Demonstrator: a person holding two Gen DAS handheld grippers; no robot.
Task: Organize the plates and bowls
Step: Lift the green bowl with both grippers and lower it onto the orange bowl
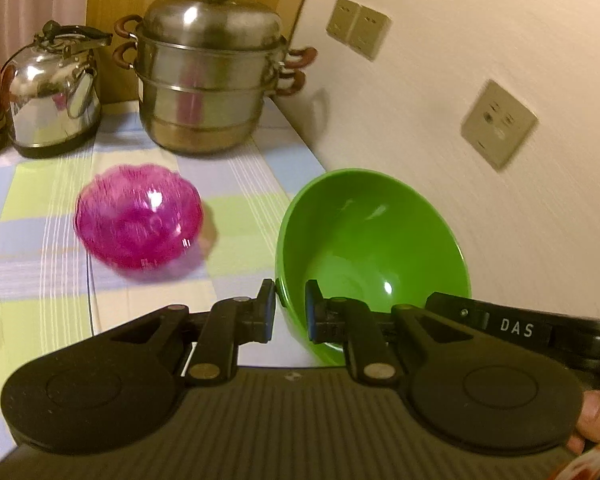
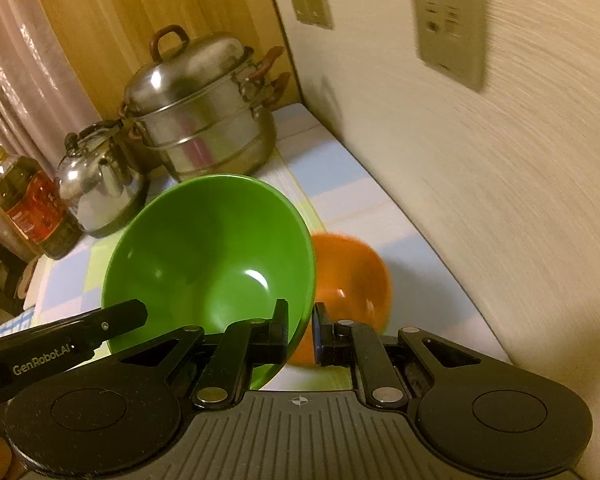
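Aloft, green bowl (image 1: 364, 240), opposite rim edges pinched by left tool (image 1: 291, 308) and right tool (image 2: 301, 330).

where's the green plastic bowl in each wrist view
Left wrist view: green plastic bowl at lower centre-right, tilted, its left rim pinched by the left gripper.
Right wrist view: the bowl fills the centre-left, its right rim pinched by the right gripper.
Shared landmark: the stacked steel steamer pot at the back.

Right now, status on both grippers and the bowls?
Left gripper and right gripper both clamped on green bowl rim, bowl tilted. Pink bowl and orange bowl on cloth below. Path clear.
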